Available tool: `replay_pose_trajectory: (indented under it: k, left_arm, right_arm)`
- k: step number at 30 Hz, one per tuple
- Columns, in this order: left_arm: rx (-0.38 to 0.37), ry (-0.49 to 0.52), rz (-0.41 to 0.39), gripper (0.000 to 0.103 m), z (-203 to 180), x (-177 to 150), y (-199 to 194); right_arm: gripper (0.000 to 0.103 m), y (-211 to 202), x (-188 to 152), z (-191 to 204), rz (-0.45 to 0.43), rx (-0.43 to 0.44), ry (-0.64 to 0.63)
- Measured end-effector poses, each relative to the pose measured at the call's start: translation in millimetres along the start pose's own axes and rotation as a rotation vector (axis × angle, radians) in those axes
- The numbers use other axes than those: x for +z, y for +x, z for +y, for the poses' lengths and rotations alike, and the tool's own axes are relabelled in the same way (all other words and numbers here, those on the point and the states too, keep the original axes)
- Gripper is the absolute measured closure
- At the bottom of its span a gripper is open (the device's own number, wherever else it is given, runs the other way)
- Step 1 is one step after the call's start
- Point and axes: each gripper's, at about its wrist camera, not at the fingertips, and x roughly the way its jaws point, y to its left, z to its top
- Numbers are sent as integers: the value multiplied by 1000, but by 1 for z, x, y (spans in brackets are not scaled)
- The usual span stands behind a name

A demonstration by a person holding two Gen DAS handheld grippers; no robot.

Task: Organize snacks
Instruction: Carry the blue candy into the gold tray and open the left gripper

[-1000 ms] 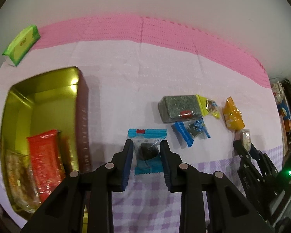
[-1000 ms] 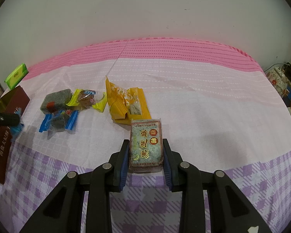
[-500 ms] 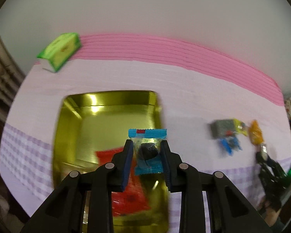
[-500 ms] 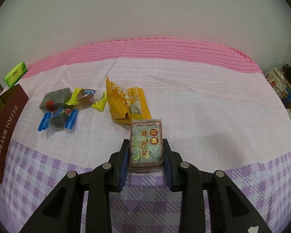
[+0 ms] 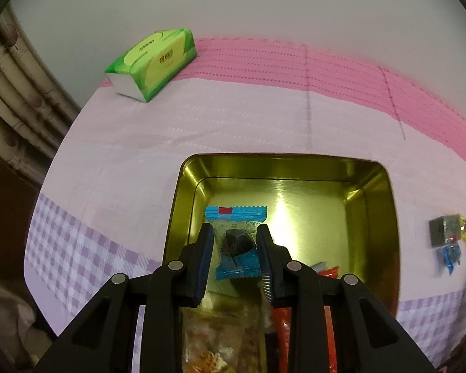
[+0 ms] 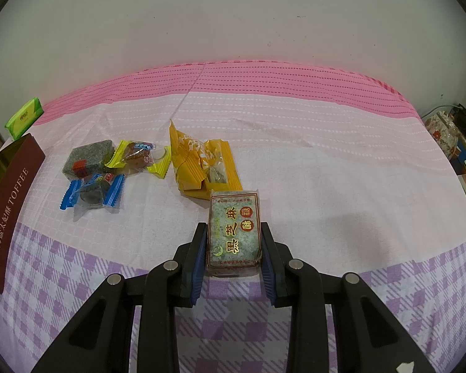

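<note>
The left hand-held gripper (image 5: pixel 235 247) is clamped on a blue-wrapped snack (image 5: pixel 236 244), its fingers pressing the clear middle of the packet where a dark lump shows, while the crimped blue ends stick out beyond and behind the fingertips. It hangs over the gold tin (image 5: pixel 369 174), whose shiny floor lies bare ahead of the fingertips; beneath the fingers lie a clear bag of mixed bits (image 5: pixel 220 338) and a red packet (image 5: pixel 326 272) already in the tin. A green tissue pack (image 5: pixel 153 62) sits far ahead and to the left on the cloth-covered worktop (image 5: pixel 233 124).

The right hand-held gripper (image 6: pixel 234 248) grips a flat sesame brick (image 6: pixel 235 233) across its long sides, above the cloth. Ahead of it lies an orange packet (image 6: pixel 202 161), and further left a yellow-wrapped sweet (image 6: pixel 138 155), a grey block (image 6: pixel 88 157) and a blue sweet (image 6: pixel 91 191) huddle together, touching. The tin's brown outer wall (image 6: pixel 11 192) stands at the far left.

The blue packet looks light, soft and crinkly, its film probably slippery; holding it at the lump rather than the loose ends seems wisest. The brick appears stiff but likely crumbly, so a gentle squeeze on its sides should do. The loose wrapped sweets would best be taken across their filled middles.
</note>
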Motion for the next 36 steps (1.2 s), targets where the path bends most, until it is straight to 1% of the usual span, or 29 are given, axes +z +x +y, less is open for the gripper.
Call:
replay_pose_trajectory:
  k: [4, 13, 24, 31, 33, 35, 36]
  left_arm:
    - [11, 15, 3, 74, 0, 1, 9]
    - [24, 0, 37, 73, 7, -1, 23]
    - [44, 31, 32, 72, 6, -4, 22]
    - [31, 37, 24, 72, 6, -5, 18]
    - [30, 40, 17, 70, 5, -6, 14]
    - [25, 42, 5, 59, 5, -5, 10]
    - [20, 42, -4, 57, 5, -5, 8]
  right_arm:
    - [73, 0, 0, 0, 0, -1, 0]
    - [73, 0, 0, 0, 0, 0, 0]
    - [73, 0, -1, 0, -1, -2, -2]
    - [73, 0, -1, 0, -1, -3, -4]
    - [73, 0, -1, 1, -1, -3, -4]
    - [73, 0, -1, 1, -1, -3, -4]
    - [73, 0, -1, 1, -1, -3, -4]
